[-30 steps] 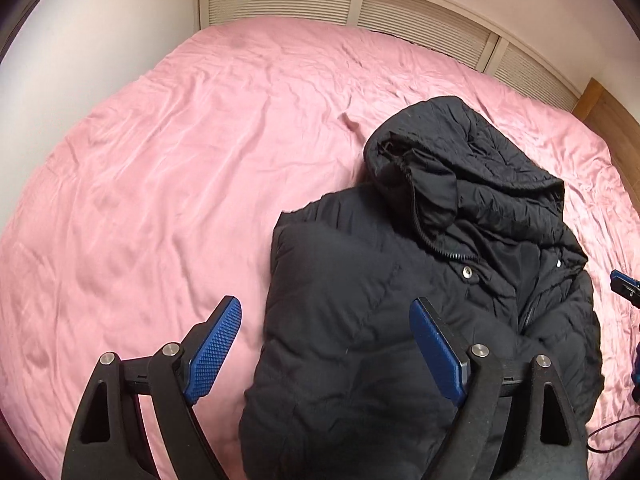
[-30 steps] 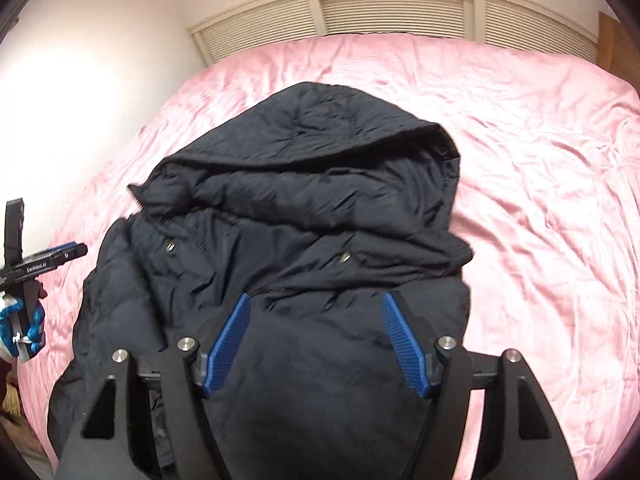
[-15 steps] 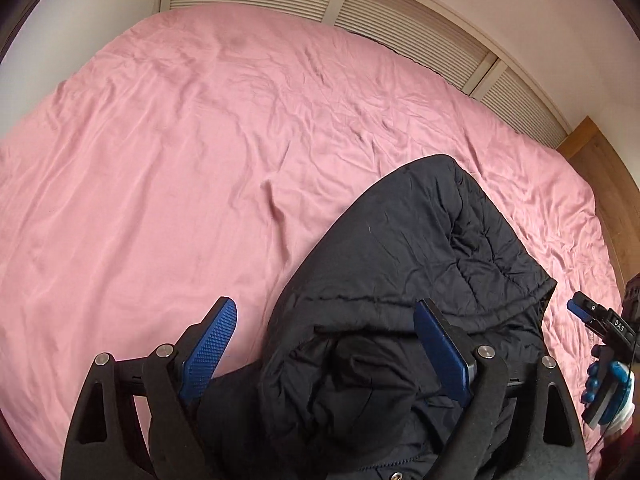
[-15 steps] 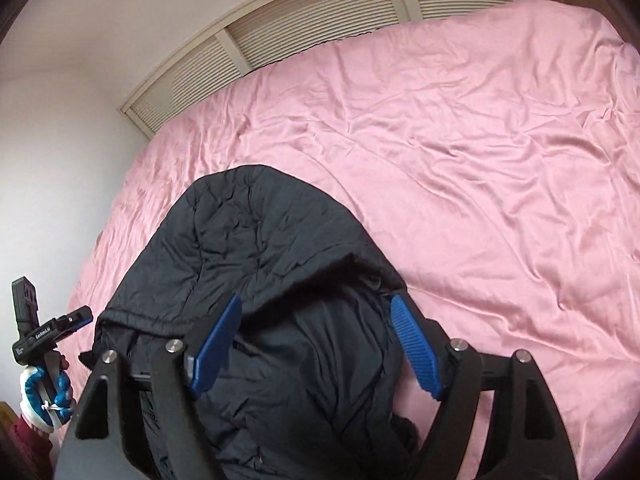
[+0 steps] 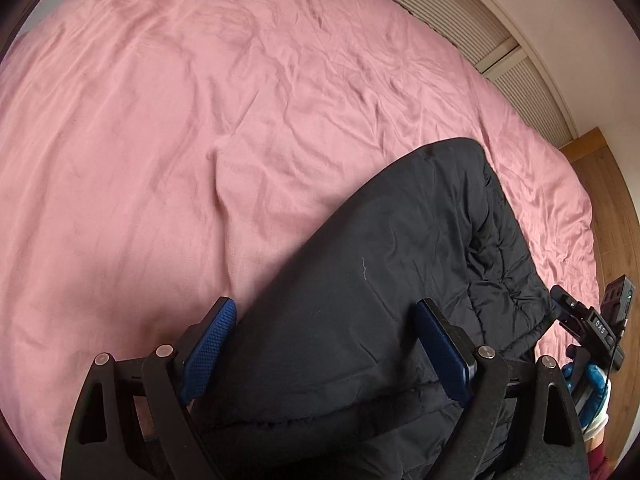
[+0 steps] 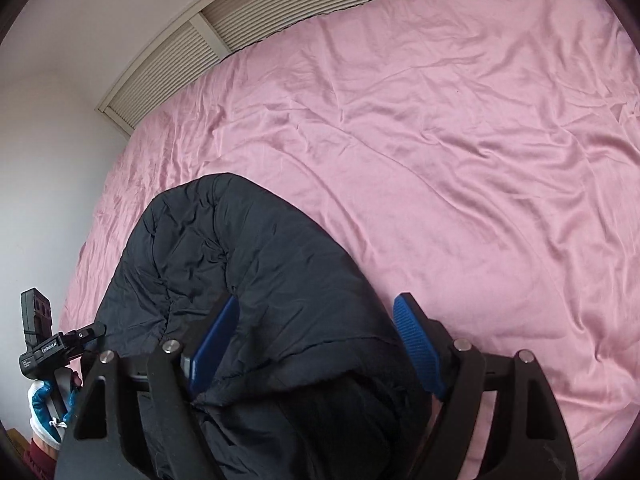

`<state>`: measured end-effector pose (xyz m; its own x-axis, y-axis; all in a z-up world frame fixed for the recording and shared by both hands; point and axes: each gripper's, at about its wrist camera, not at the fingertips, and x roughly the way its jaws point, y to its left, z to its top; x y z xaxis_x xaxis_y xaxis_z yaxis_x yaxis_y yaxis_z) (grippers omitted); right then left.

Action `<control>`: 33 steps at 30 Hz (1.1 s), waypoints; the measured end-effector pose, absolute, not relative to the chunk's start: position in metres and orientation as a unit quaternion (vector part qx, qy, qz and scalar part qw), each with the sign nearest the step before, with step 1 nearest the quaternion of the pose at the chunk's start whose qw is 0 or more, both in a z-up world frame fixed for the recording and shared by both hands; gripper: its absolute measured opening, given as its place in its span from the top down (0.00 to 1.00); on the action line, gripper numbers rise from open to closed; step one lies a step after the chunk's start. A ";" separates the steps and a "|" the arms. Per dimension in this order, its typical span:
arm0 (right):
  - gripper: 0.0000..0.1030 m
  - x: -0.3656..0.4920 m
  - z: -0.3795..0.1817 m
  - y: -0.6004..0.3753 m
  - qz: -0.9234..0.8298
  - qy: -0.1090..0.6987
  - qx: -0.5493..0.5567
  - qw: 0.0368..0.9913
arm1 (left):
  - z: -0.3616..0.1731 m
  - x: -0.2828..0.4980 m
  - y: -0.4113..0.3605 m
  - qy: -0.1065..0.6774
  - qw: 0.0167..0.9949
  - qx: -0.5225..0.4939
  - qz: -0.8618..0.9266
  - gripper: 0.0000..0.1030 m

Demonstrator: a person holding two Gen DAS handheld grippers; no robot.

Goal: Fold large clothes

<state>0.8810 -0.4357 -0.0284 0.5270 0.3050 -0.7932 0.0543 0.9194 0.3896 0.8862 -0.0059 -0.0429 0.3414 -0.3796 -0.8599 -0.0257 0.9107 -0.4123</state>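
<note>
A black padded hooded jacket (image 5: 400,264) lies on a pink bed (image 5: 200,120). Only its hood end shows, in both wrist views. My left gripper (image 5: 324,344) is open, with its blue pads either side of the hood's left part. My right gripper (image 6: 316,344) is open and straddles the hood's right edge (image 6: 280,280). Whether the pads touch the fabric cannot be told. The jacket's body is hidden below both frames. The right gripper also shows at the right edge of the left wrist view (image 5: 588,328), and the left gripper at the left edge of the right wrist view (image 6: 60,348).
The pink sheet (image 6: 440,160) spreads wide beyond the hood, wrinkled. A slatted headboard (image 6: 280,20) runs along the far side against a white wall (image 6: 48,140). A wooden panel (image 5: 608,200) stands at the bed's right end.
Both grippers have moved forward along the jacket from its body to the hood. The hood now fills the space between the fingers. Both stay open.
</note>
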 end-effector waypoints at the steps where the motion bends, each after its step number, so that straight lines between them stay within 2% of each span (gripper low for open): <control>1: 0.23 0.883 -0.031 -0.432 0.072 0.484 0.180 0.853 | -0.048 0.886 -0.009 0.570 0.795 -0.175 -0.111 0.13; 5: 0.23 0.886 -0.038 -0.416 0.067 0.506 0.154 0.846 | -0.065 0.885 -0.012 0.597 0.779 -0.169 -0.089 0.14; 6: 0.24 0.886 -0.038 -0.413 0.066 0.510 0.144 0.846 | -0.066 0.884 -0.012 0.596 0.780 -0.170 -0.087 0.15; 7: 0.27 0.885 -0.038 -0.409 0.064 0.510 0.134 0.847 | -0.066 0.884 -0.013 0.597 0.780 -0.166 -0.086 0.22; 8: 0.39 0.884 -0.038 -0.407 0.066 0.513 0.129 0.846 | -0.066 0.884 -0.014 0.599 0.780 -0.161 -0.084 0.34; 9: 0.51 0.884 -0.039 -0.405 0.065 0.516 0.122 0.845 | -0.066 0.883 -0.016 0.601 0.779 -0.158 -0.085 0.39; 10: 0.57 0.883 -0.038 -0.403 0.064 0.518 0.115 0.845 | -0.065 0.882 -0.018 0.601 0.779 -0.157 -0.090 0.49; 11: 0.69 0.881 -0.038 -0.401 0.066 0.520 0.106 0.845 | -0.065 0.881 -0.020 0.601 0.779 -0.153 -0.093 0.59; 12: 0.77 0.879 -0.038 -0.398 0.068 0.522 0.098 0.845 | -0.064 0.880 -0.023 0.602 0.779 -0.148 -0.096 0.65; 13: 0.79 0.876 -0.036 -0.396 0.071 0.520 0.090 0.846 | -0.064 0.878 -0.027 0.603 0.779 -0.142 -0.102 0.75; 14: 0.83 0.873 -0.034 -0.393 0.074 0.517 0.078 0.849 | -0.063 0.876 -0.032 0.601 0.782 -0.131 -0.102 0.79; 16: 0.86 0.864 -0.027 -0.385 0.078 0.510 0.052 0.855 | -0.058 0.870 -0.039 0.592 0.792 -0.107 -0.103 0.83; 22: 0.87 0.810 -0.008 -0.373 0.111 0.483 -0.021 0.868 | -0.037 0.834 -0.037 0.549 0.825 -0.068 -0.119 0.84; 33: 0.87 0.670 -0.003 -0.354 0.158 0.450 -0.047 0.878 | -0.004 0.740 -0.012 0.519 0.839 -0.017 -0.161 0.85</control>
